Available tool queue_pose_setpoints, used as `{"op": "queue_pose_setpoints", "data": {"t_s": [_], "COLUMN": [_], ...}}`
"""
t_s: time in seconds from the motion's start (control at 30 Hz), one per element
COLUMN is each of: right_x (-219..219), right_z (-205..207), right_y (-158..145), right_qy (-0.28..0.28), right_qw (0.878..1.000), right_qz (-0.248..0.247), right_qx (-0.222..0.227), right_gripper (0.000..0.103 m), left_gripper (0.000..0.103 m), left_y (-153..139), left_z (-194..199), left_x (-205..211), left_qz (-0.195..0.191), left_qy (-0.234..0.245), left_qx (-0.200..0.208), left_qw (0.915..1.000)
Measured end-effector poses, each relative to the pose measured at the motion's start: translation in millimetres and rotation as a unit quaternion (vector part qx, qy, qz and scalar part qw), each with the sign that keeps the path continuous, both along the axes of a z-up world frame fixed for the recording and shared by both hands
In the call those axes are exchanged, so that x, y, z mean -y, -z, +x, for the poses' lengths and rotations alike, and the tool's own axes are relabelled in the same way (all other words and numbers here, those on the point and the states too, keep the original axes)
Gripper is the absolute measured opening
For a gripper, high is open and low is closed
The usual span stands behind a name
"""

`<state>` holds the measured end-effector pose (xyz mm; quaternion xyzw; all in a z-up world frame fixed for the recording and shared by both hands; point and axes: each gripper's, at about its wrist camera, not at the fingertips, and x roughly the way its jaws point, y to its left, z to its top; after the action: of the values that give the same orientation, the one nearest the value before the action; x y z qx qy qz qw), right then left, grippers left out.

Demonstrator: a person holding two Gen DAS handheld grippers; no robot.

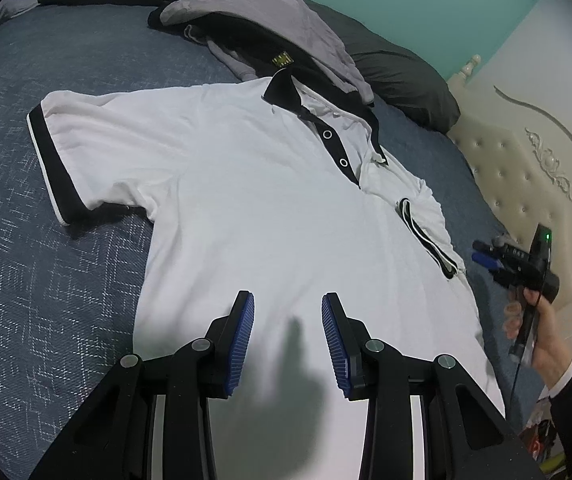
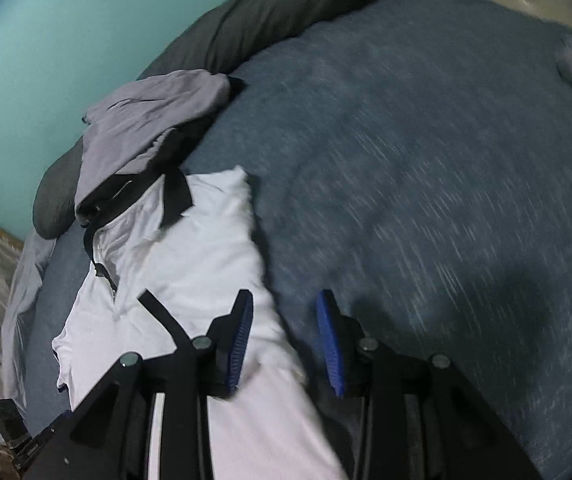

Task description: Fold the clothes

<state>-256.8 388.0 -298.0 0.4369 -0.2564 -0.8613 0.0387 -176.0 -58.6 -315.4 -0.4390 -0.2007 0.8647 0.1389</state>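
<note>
A white polo shirt (image 1: 254,208) with a black collar, black placket and black-trimmed cuffs is lying face up on the blue bedspread. Its left sleeve is spreading flat outward, while its right sleeve is lying folded inward over the chest. A crumpled grey garment (image 1: 254,12) is lying beyond the collar.

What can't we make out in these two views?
- White polo shirt hem: left wrist view, hidden behind the left gripper.
- Bedspread pattern: right wrist view, motion-blurred.
- Grey garment: type unclear, bunched up on the dark pillow.
</note>
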Motion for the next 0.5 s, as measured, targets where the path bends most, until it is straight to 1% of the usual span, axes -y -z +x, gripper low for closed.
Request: {"op": "queue_pose_setpoints", "data": {"t_s": [0.17, 0.3, 0.37, 0.4, 0.43, 0.5], "right_x": [-2.6, 4.5, 8.6, 10.7, 11.9, 11.9], "right_z": [8.8, 12.7, 11.0, 10.3, 9.8, 11.9], "right_y": [16.6, 23.7, 27.2, 28.8, 29.5, 30.3], "right_qy": [0.002, -0.004, -0.009, -0.011, -0.013, -0.012], "right_qw": [0.999, 0.998, 0.997, 0.997, 0.998, 0.998], "right_qz": [-0.047, -0.07, -0.072, -0.07, -0.067, -0.061], "right_qx": [-0.004, -0.003, 0.001, 0.002, 0.005, 0.006], "right_gripper": [0.033, 0.033, 0.033, 0.028, 0.018, 0.013], "left_gripper": [0.039, 0.039, 0.039, 0.039, 0.039, 0.039], "left_y": [1.3, 3.1, 4.7, 5.6, 6.7, 7.9], "left_z": [-1.6, -3.9, -4.8, -5.1, -5.3, -5.6], "left_x": [-1.5, -1.9, -2.9, -3.5, -4.5, -5.7], "left_qz": [-0.009, -0.012, -0.015, -0.016, -0.017, -0.018], "left_qy": [0.002, -0.001, 0.0, 0.0, 0.001, 0.003], "left_qx": [0.0, 0.002, 0.003, 0.004, 0.005, 0.006], "left_qw": [1.0, 0.9999, 0.9999, 0.9999, 0.9998, 0.9998]}}
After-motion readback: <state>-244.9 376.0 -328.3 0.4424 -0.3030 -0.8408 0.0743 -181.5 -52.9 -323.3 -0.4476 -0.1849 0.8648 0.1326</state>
